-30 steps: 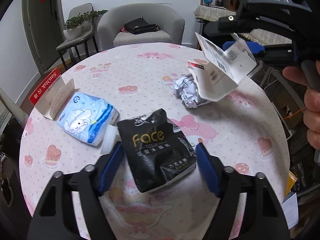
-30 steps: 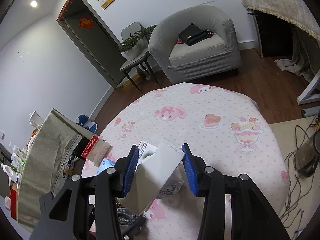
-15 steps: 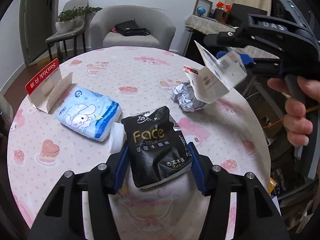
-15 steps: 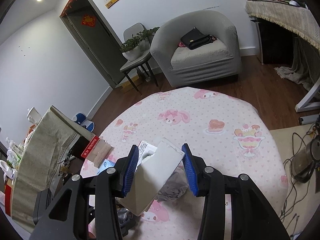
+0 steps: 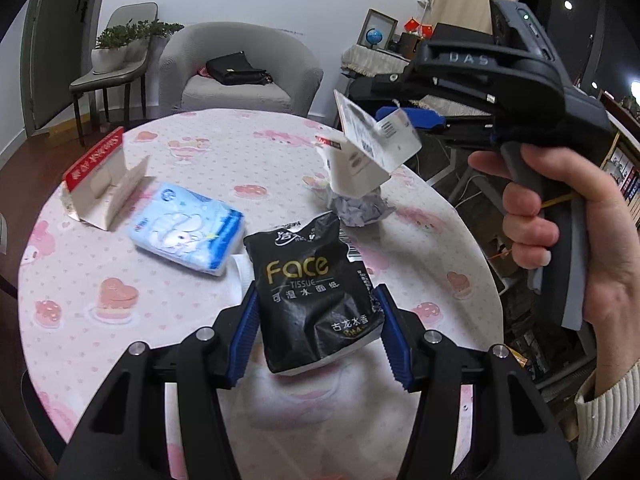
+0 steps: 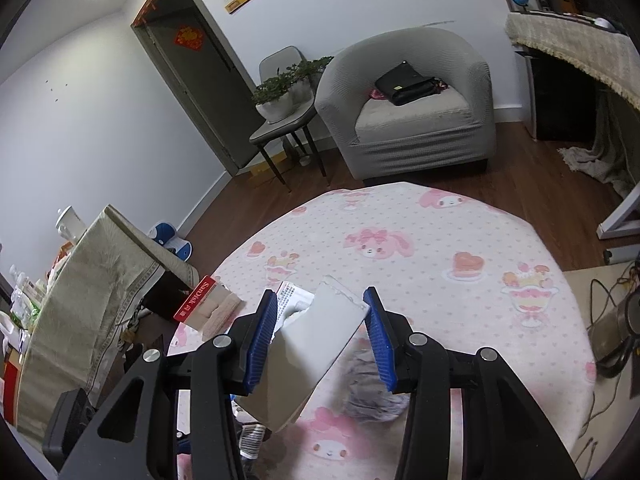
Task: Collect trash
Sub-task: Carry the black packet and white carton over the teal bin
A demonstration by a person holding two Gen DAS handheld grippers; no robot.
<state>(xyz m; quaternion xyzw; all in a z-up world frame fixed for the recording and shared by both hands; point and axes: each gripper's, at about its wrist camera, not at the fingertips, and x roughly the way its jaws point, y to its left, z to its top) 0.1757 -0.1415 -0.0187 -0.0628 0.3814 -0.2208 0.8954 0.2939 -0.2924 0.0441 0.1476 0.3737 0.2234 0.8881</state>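
My left gripper [image 5: 316, 308] is shut on a black "Face" tissue pack [image 5: 308, 280], held slightly above the round table [image 5: 100, 344] with both blue pads pressing its sides. My right gripper [image 6: 320, 312] is shut on a white cardboard box [image 6: 312, 344] with an open flap. In the left wrist view that box [image 5: 360, 164] hangs over a crumpled paper ball [image 5: 360, 210], with the right gripper [image 5: 404, 124] and the hand holding it at the right. On the table lie a blue tissue pack [image 5: 188, 232] and an open red-and-white card package [image 5: 100, 176].
A small white object [image 5: 240, 270] lies by the blue pack. The table carries a pink patterned cloth [image 6: 440, 280]. Beyond it stand a grey armchair [image 6: 412, 120] and a chair with plants [image 6: 280, 112]. Cables and clutter lie on the floor to the right.
The left jaws closed onto the black tissue pack and raised it off the cloth. The right gripper rose a little with the white box still in it.
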